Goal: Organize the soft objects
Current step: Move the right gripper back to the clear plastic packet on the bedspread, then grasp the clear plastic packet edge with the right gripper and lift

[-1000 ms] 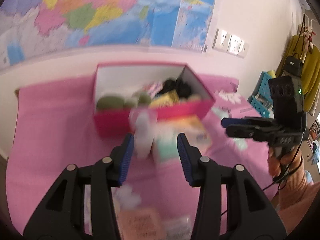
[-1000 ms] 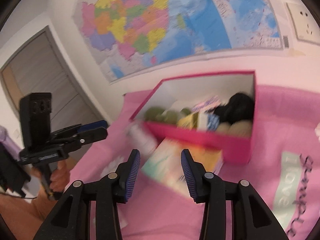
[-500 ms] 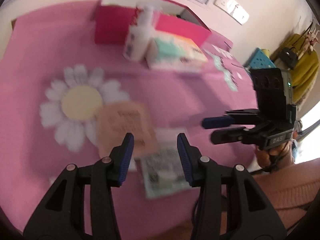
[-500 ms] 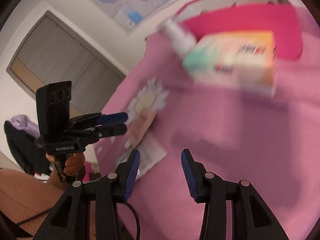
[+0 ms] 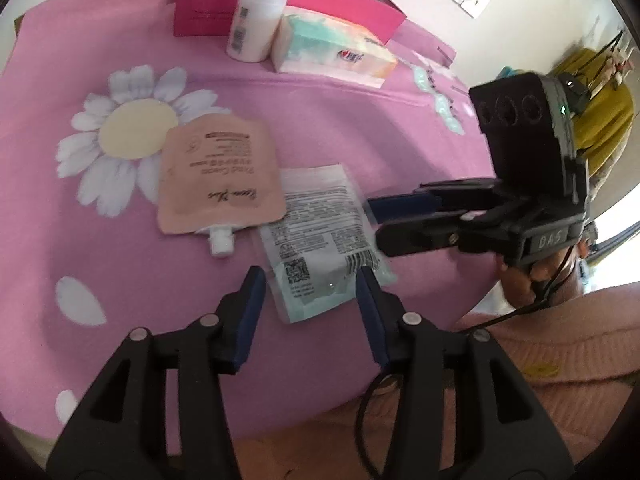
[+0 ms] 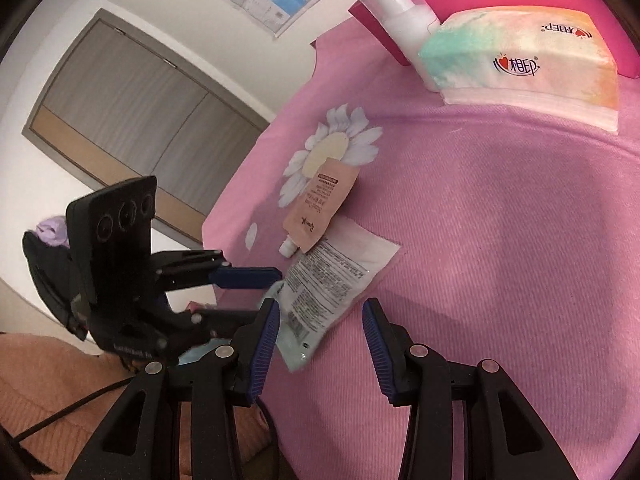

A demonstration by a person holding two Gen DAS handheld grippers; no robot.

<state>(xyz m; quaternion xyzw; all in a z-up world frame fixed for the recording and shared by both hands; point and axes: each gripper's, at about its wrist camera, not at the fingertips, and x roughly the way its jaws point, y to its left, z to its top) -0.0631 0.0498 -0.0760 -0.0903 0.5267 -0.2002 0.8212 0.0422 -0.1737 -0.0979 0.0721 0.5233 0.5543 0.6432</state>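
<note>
The clear sachet, a flat printed packet, lies on the pink cloth at the near edge, its upper corner tucked under the peach spout pouch just beyond it. Both are limp, so they rest flat and probably need a pinch at an edge. Well beyond the sachet stand the tissue pack and white pump bottle, touching each other against the pink box, likely where the soft items go. The left gripper hovers over the sachet's near end, jaws wide and empty, seemingly lined up to take it. The right gripper waits beside the sachet, also spread wide, holding nothing.
</note>
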